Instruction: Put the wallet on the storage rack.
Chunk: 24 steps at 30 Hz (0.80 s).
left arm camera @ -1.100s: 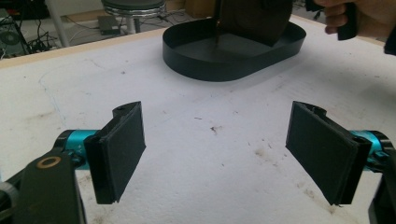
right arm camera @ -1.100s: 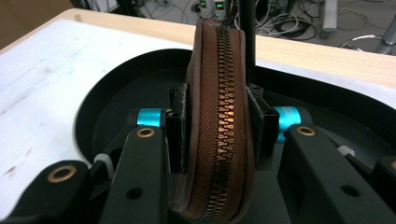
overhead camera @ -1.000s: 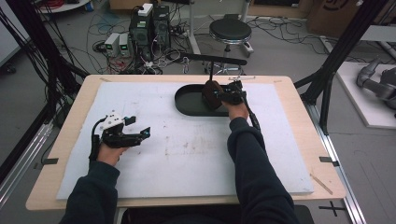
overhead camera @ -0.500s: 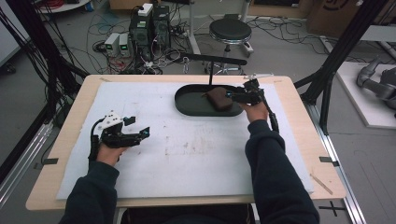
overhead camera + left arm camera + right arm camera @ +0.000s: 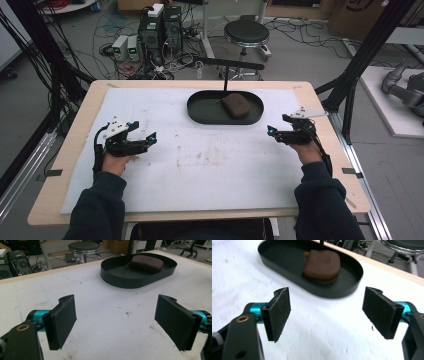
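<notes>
High view, from the left: the left hand-held gripper [image 5: 150,140] rests over the white-covered tabletop [image 5: 200,165], jaws spread wide with nothing between them. Further right, near the far edge, a black oval tray [image 5: 200,107] holds a brown leather pouch [image 5: 236,105], lying flat toward the tray's right half. The right hand-held gripper [image 5: 270,133] hovers just beside the tray's right end, apart from it; its jaws have just been opening and stand apart, nothing between them. The pouch lies ahead of those jaws and a little to their left. It looks light, soft and pliant, likely to sag if pinched at a corner; a grip across its thick rounded edge seems surest.
</notes>
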Available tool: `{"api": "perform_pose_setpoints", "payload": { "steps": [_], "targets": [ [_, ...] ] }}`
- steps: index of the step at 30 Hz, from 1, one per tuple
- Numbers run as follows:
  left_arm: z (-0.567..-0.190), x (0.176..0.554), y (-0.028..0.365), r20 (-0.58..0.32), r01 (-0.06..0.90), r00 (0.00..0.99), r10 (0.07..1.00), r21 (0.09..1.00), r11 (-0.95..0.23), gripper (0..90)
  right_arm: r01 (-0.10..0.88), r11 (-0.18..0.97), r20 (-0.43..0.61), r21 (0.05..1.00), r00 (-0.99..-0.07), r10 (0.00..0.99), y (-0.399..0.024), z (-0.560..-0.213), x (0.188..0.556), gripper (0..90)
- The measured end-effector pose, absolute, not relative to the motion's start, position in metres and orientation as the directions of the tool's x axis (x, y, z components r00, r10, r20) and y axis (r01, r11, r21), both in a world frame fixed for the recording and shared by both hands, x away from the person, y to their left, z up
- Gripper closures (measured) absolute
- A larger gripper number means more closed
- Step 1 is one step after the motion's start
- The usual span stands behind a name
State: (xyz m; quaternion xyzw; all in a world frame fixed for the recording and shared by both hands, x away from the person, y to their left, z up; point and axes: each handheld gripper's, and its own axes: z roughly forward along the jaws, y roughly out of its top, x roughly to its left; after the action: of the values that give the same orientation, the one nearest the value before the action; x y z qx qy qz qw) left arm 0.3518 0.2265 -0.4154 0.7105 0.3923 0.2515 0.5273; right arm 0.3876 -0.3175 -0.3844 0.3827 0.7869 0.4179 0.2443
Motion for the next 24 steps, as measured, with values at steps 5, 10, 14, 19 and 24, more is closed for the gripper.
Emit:
{"api": "perform_pose_setpoints", "payload": {
  "steps": [5,10,14,19,24],
  "targets": [
    [-0.417,0.352,0.227,-0.059,0.300,0.562,0.825,0.944,-0.137,17.1,0.390,0.335,-0.050,0.857,-0.585,0.809,-0.328,-0.400,0.368,21.3],
    [-0.416,0.352,0.228,-0.053,0.282,0.559,0.827,0.951,-0.130,17.1,0.394,0.319,-0.036,0.862,-0.581,0.813,-0.332,-0.401,0.367,21.2],
    [-0.415,0.350,0.229,-0.054,0.275,0.555,0.830,0.954,-0.122,17.1,0.395,0.313,-0.028,0.864,-0.583,0.812,-0.330,-0.401,0.364,21.2],
    [-0.414,0.346,0.227,-0.047,0.275,0.559,0.828,0.952,-0.132,17.1,0.393,0.311,-0.030,0.866,-0.578,0.815,-0.331,-0.402,0.362,21.2],
    [-0.414,0.345,0.227,-0.048,0.276,0.561,0.827,0.952,-0.132,17.2,0.379,0.319,-0.043,0.869,-0.583,0.811,-0.328,-0.399,0.358,21.2]
  ]
}}
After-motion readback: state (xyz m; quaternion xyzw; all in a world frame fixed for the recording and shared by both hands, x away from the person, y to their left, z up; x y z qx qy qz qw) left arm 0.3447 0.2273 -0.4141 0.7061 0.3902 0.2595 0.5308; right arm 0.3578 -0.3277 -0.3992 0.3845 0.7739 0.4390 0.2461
